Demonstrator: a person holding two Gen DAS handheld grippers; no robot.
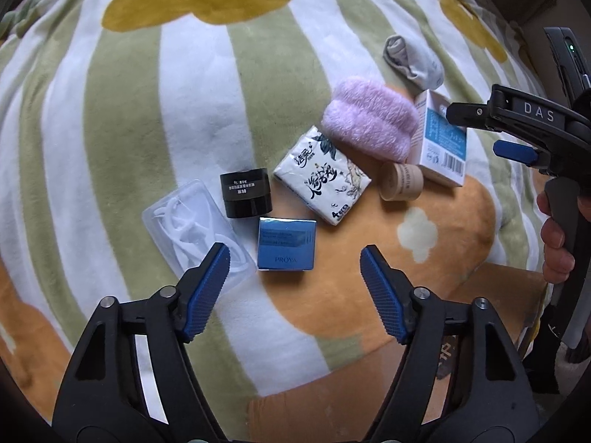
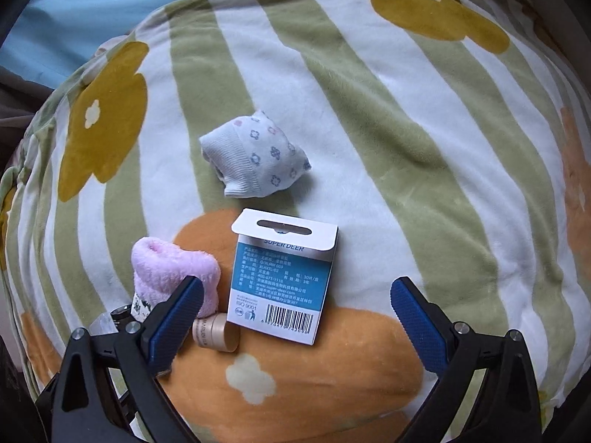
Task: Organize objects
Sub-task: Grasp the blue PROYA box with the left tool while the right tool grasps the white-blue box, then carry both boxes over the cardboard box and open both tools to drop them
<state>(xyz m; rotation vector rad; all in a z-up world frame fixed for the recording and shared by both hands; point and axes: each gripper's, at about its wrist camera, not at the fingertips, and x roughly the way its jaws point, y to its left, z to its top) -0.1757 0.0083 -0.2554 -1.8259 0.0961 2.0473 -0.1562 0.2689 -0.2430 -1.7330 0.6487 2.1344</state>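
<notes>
Small items lie grouped on a striped flower blanket [image 1: 147, 110]. In the left wrist view: a clear plastic case [image 1: 192, 221], a black jar [image 1: 246, 193], a blue box [image 1: 287, 243], a tissue pack [image 1: 322, 175], a pink fluffy sock [image 1: 369, 122], a beige jar [image 1: 400, 181], a white and blue box [image 1: 441, 140] and a grey white sock [image 1: 413, 61]. My left gripper [image 1: 295, 262] is open, just above the blue box. My right gripper [image 2: 297, 302] is open over the white and blue box [image 2: 284, 277], with the patterned sock [image 2: 255, 155] beyond it.
The blanket [image 2: 406, 110] covers a soft bulging surface that drops away at the edges. A blue sheet [image 2: 92, 7] lies at the far left. The pink sock [image 2: 170, 273] and beige jar [image 2: 216, 332] sit by my right gripper's left finger.
</notes>
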